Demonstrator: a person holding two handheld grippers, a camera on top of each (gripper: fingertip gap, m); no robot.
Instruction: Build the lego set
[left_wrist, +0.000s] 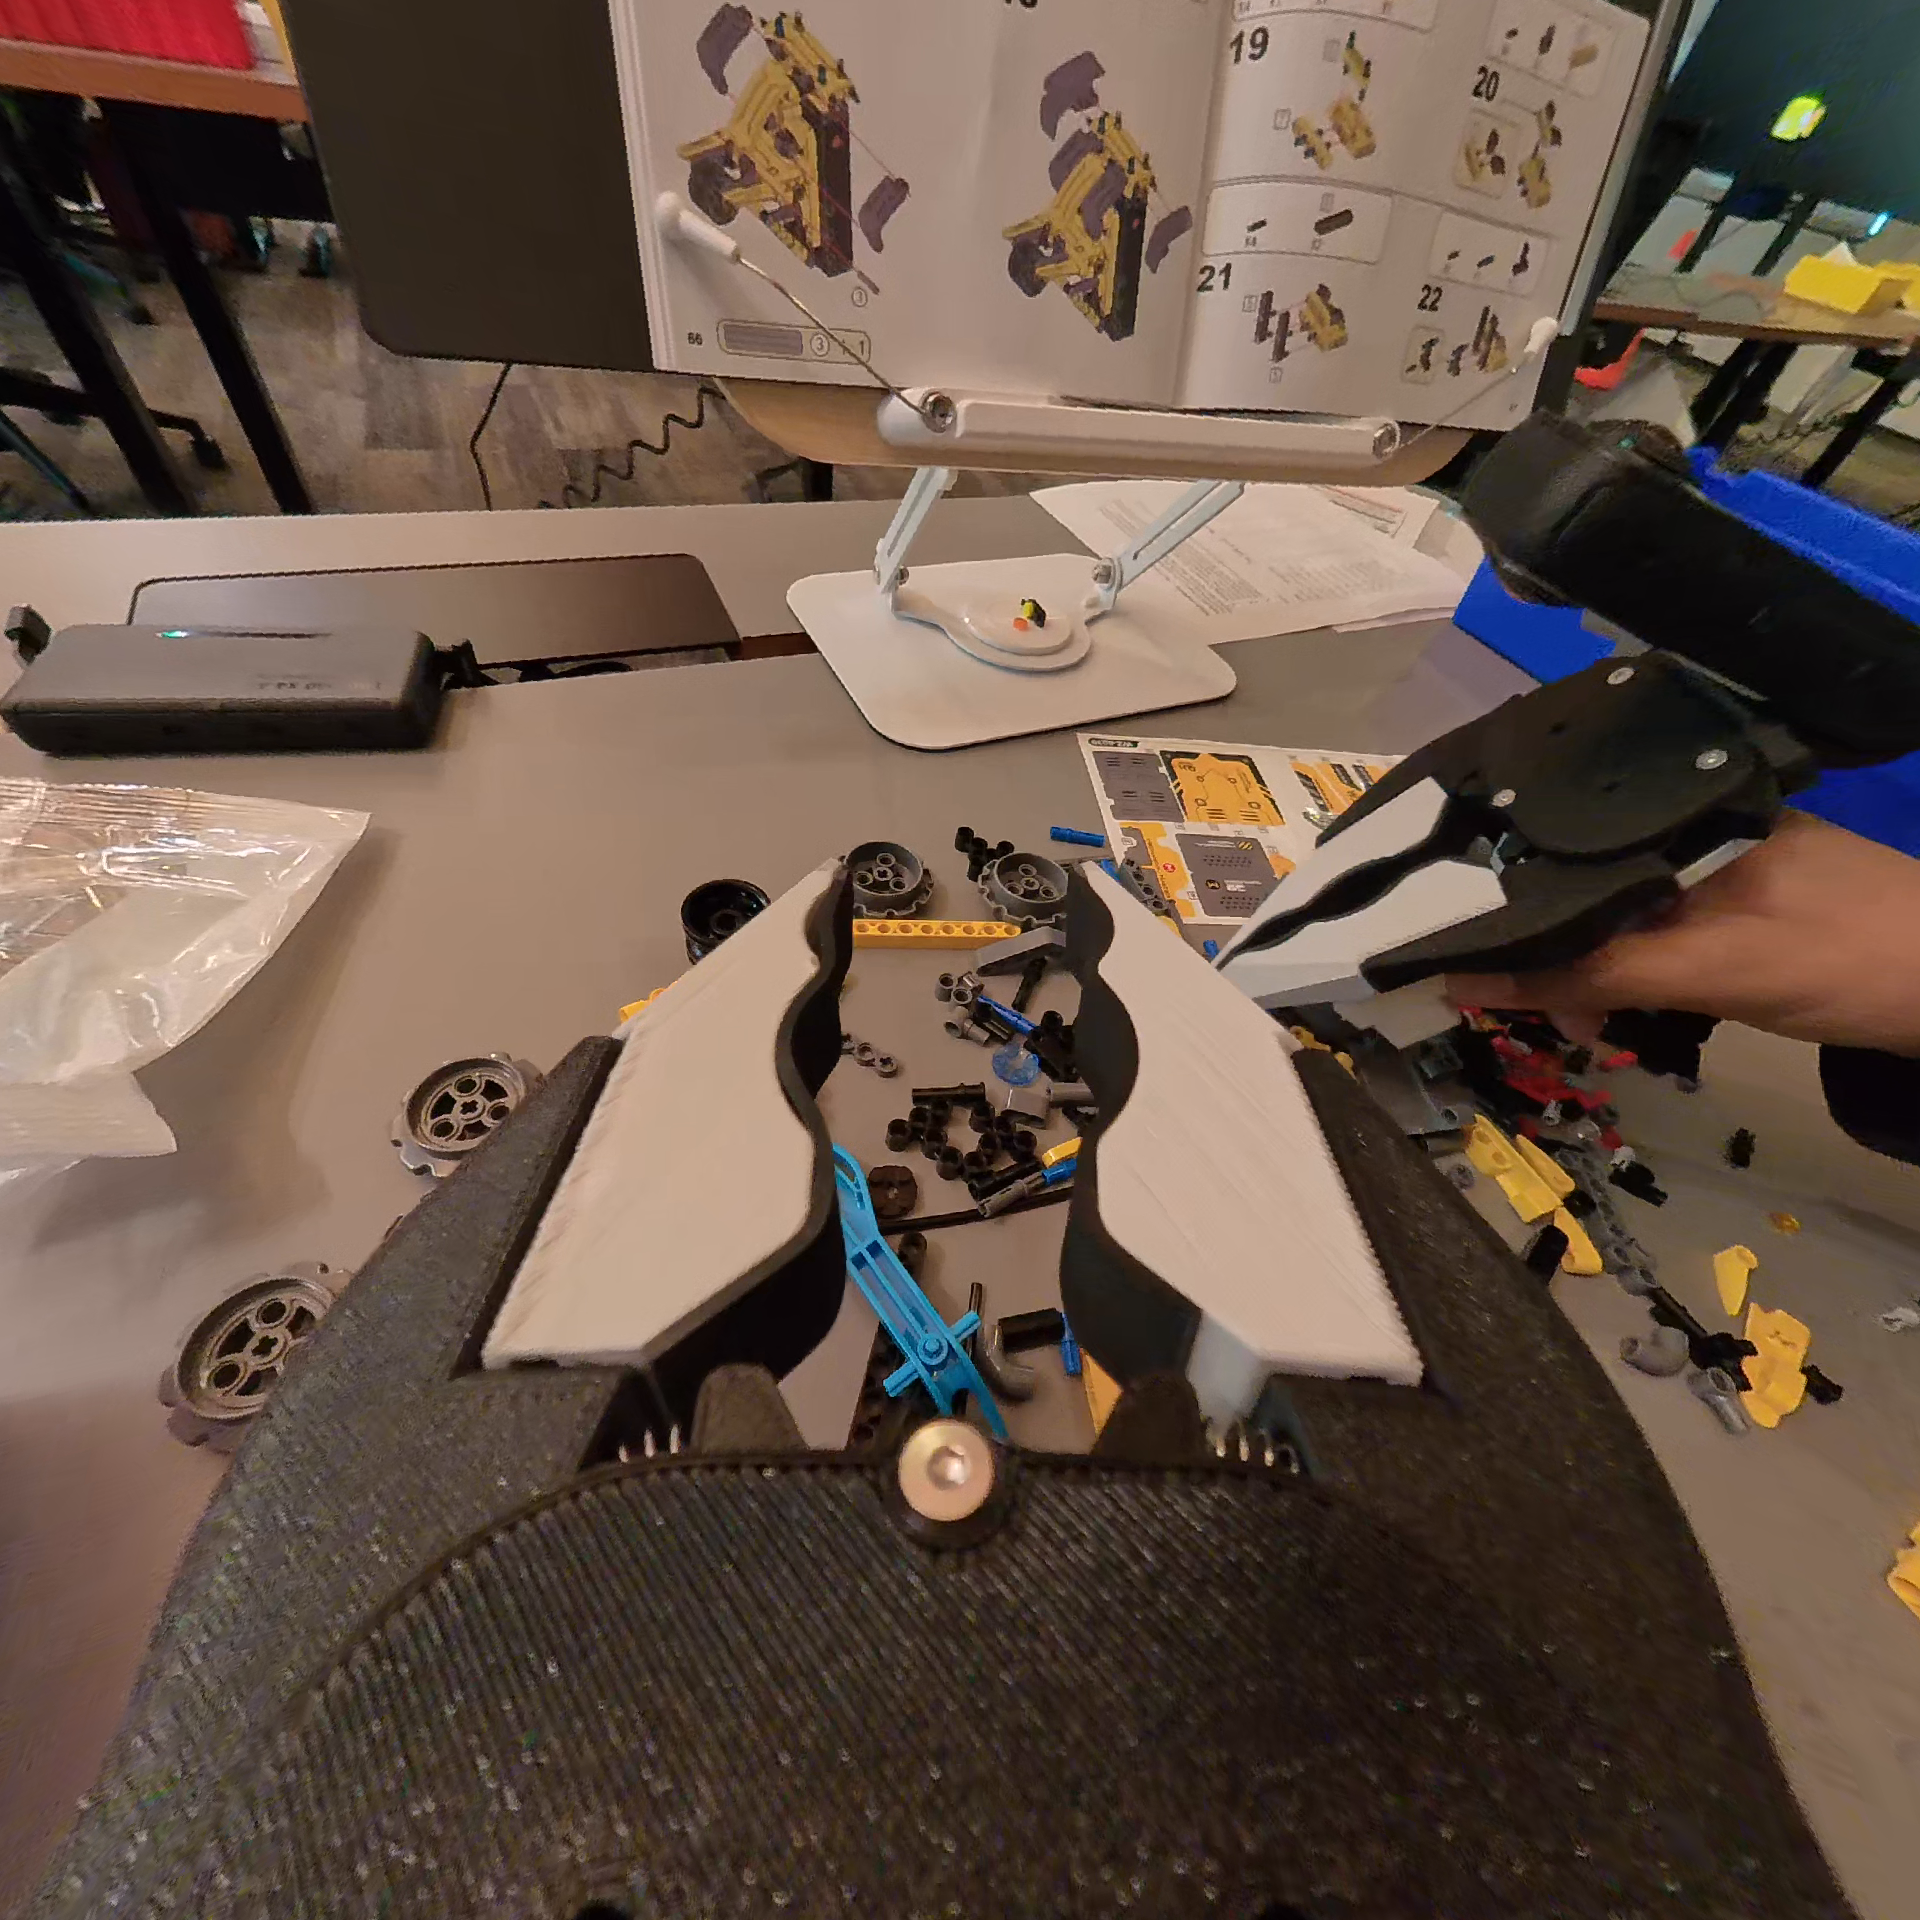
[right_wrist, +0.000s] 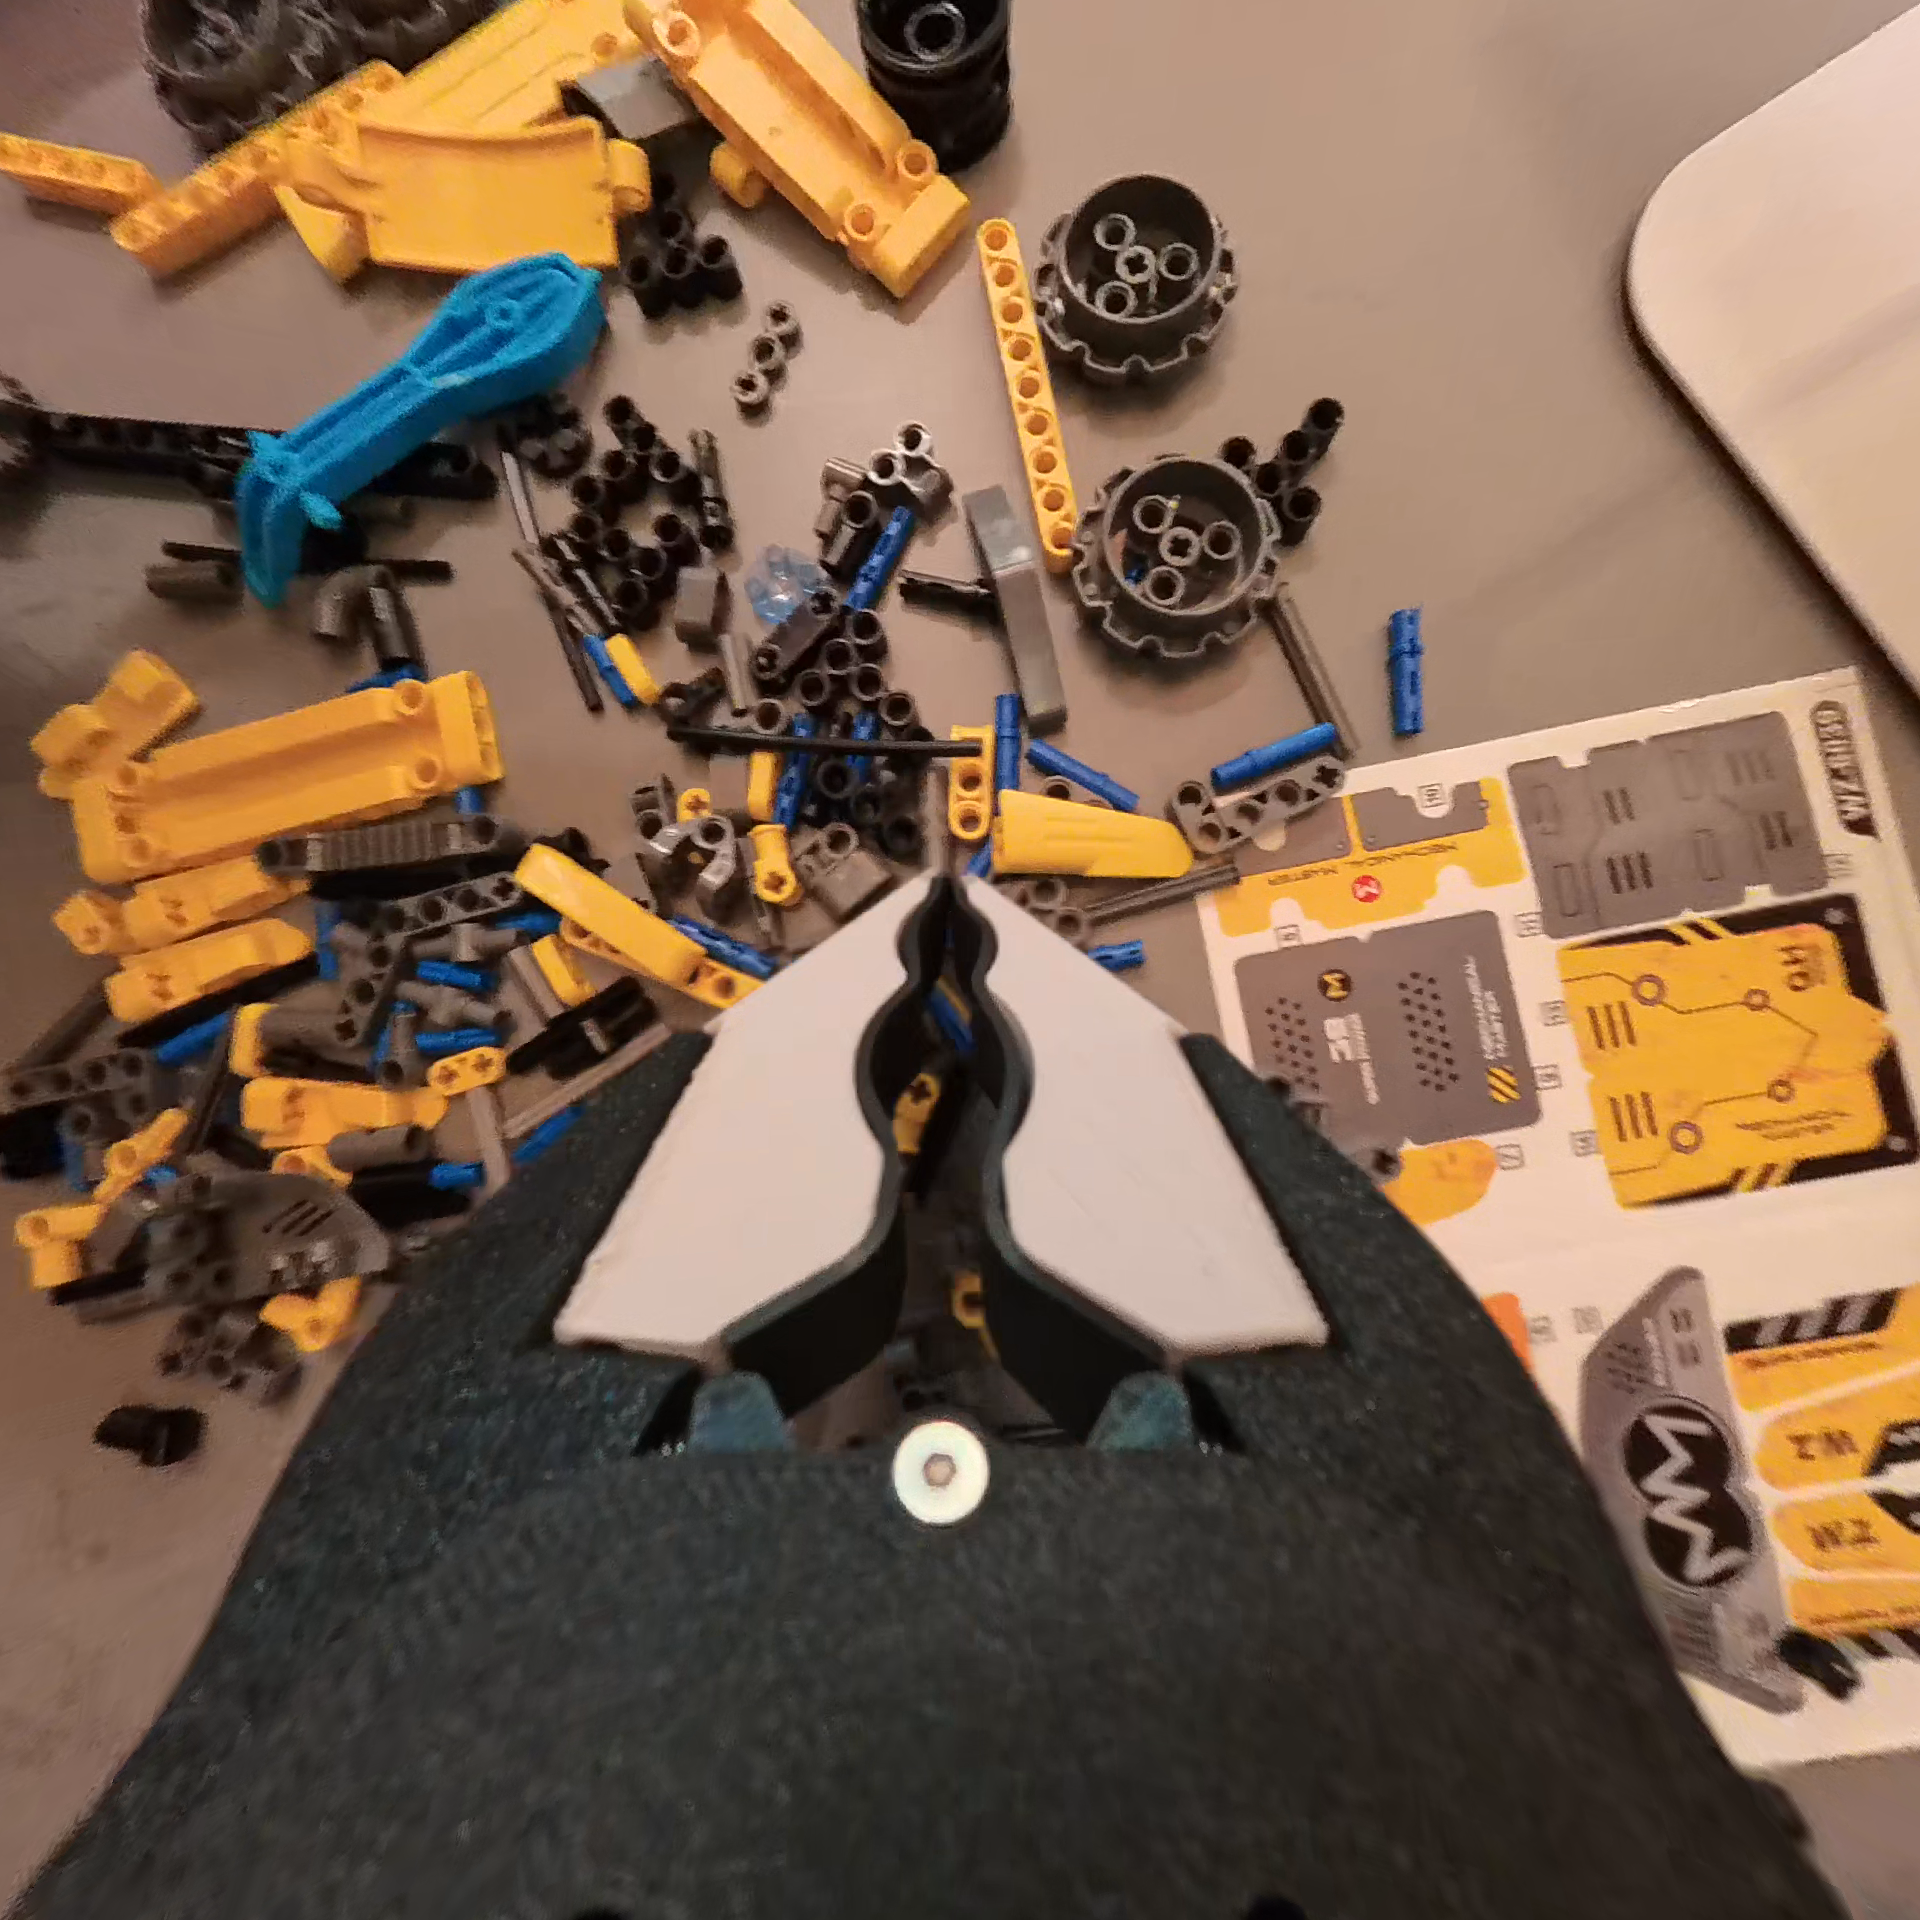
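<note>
Loose Lego pieces lie in a heap on the grey table (left_wrist: 540, 831): yellow panels (right_wrist: 281, 769), black and blue pins, a long yellow beam (right_wrist: 1023, 384), grey toothed wheel hubs (right_wrist: 1174, 556) and a blue separator tool (right_wrist: 416, 384). My left gripper (left_wrist: 956, 883) is open and empty, hovering above the small black pins, with the blue tool (left_wrist: 904, 1278) below it. My right gripper (right_wrist: 945, 888) is shut, its tips over the pile's middle; I see nothing clearly held. It also shows in the left wrist view (left_wrist: 1351, 935), held by a hand, at the right.
An instruction booklet (left_wrist: 1039, 187) stands open on a white stand (left_wrist: 997, 675) at the back. A sticker sheet (right_wrist: 1662, 987) lies right of the pile. A plastic bag (left_wrist: 135, 914), two grey rims (left_wrist: 462, 1112) and a black box (left_wrist: 218, 686) are left. A blue bin (left_wrist: 1818, 540) is far right. My right fingertips sit around 15 cm from my left ones.
</note>
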